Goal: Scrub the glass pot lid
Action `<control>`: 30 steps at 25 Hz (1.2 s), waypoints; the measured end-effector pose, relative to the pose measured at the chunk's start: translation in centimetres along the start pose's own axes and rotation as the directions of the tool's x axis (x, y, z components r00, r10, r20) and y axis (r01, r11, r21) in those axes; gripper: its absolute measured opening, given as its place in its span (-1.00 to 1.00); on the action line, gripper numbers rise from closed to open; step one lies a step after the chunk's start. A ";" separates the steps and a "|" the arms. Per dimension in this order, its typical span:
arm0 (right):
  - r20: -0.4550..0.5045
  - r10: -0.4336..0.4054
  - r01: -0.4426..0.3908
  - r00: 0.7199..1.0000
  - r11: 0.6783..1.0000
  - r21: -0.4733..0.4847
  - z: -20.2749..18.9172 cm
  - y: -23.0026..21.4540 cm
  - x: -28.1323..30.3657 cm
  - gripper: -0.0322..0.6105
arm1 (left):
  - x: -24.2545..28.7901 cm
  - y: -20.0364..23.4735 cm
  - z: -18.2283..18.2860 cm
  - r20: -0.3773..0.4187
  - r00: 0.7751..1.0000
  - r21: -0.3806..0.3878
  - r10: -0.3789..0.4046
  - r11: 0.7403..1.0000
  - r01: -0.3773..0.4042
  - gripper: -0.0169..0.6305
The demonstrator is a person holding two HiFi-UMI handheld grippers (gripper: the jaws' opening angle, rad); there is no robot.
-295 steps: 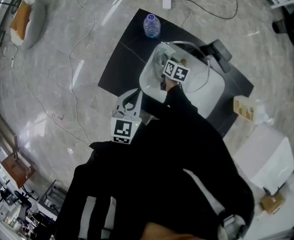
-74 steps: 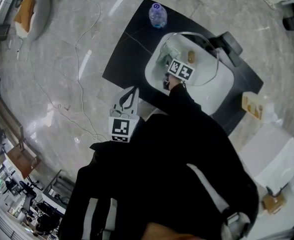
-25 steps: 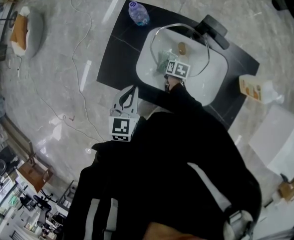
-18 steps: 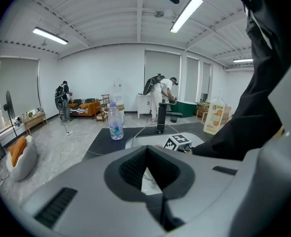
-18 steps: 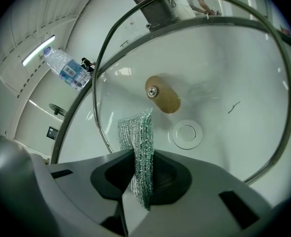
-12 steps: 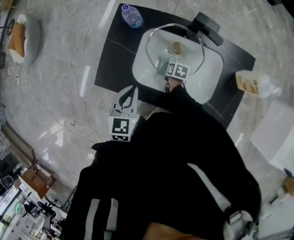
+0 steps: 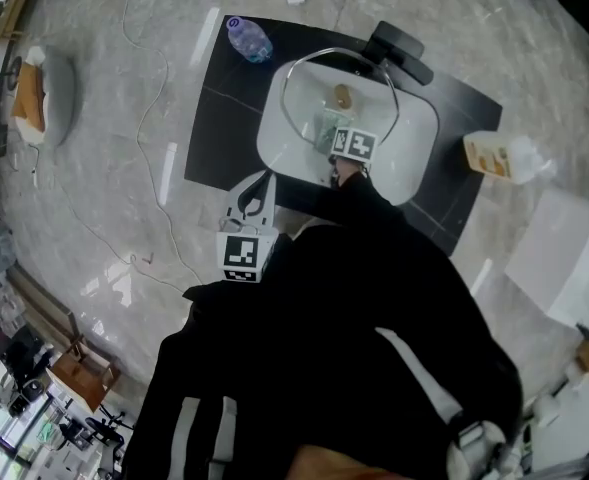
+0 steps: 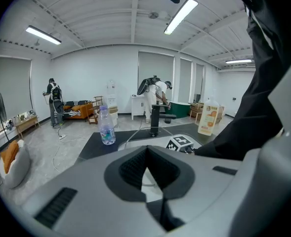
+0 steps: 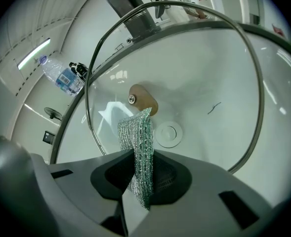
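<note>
The glass pot lid (image 9: 185, 78) with a metal rim and a wooden knob (image 9: 143, 99) lies in the white sink (image 7: 414, 158). My right gripper (image 9: 141, 174) is shut on a green mesh scrub cloth (image 9: 139, 137). The cloth's free end hangs over the glass near the knob. In the head view the right gripper (image 7: 336, 138) reaches over the lid (image 7: 304, 78), with the cloth (image 7: 325, 126) beside the knob (image 7: 342, 96). My left gripper (image 7: 258, 184) is held back at the sink's near-left edge, shut and holding nothing. Through its own view I see the sink edge past the left gripper (image 8: 146, 169).
A black faucet (image 7: 399, 52) stands at the sink's far side and a water bottle (image 7: 247, 38) on the dark mat (image 7: 224, 108). An orange detergent bottle (image 7: 498, 157) and a white box (image 7: 570, 258) sit to the right. Cables trail over the marble floor. People stand far off.
The head view has swung, so sink and mat drift up and left in frame. The right gripper stays over the lid with the cloth. The left gripper has not moved.
</note>
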State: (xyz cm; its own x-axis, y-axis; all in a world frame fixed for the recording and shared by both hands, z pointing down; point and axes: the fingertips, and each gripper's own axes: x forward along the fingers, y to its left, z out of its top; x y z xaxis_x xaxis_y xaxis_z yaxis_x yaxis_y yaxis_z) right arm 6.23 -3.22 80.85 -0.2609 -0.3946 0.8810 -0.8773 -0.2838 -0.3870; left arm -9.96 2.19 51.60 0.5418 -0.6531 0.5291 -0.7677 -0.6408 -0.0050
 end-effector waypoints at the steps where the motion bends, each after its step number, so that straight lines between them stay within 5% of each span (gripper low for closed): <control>1: 0.001 -0.003 0.003 1.000 1.000 0.003 0.0 -0.1 -0.2 -0.69 | 0.1 -0.1 0.1 0.001 1.000 0.003 -0.006 1.000 0.006 -0.94; 30: 0.064 -0.097 0.095 0.993 0.995 0.031 0.2 -4.5 -4.3 -0.69 | 2.5 -1.9 2.6 0.044 0.989 0.061 -0.141 0.989 0.138 -0.94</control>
State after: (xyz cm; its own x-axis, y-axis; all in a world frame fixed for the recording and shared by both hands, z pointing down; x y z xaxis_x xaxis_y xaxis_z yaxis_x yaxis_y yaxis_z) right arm 11.40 -0.43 78.78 -0.1485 -0.4203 0.8951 -0.8854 -0.3467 -0.3096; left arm -6.27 0.75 50.76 0.6588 -0.5734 0.4869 -0.6632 -0.7483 0.0160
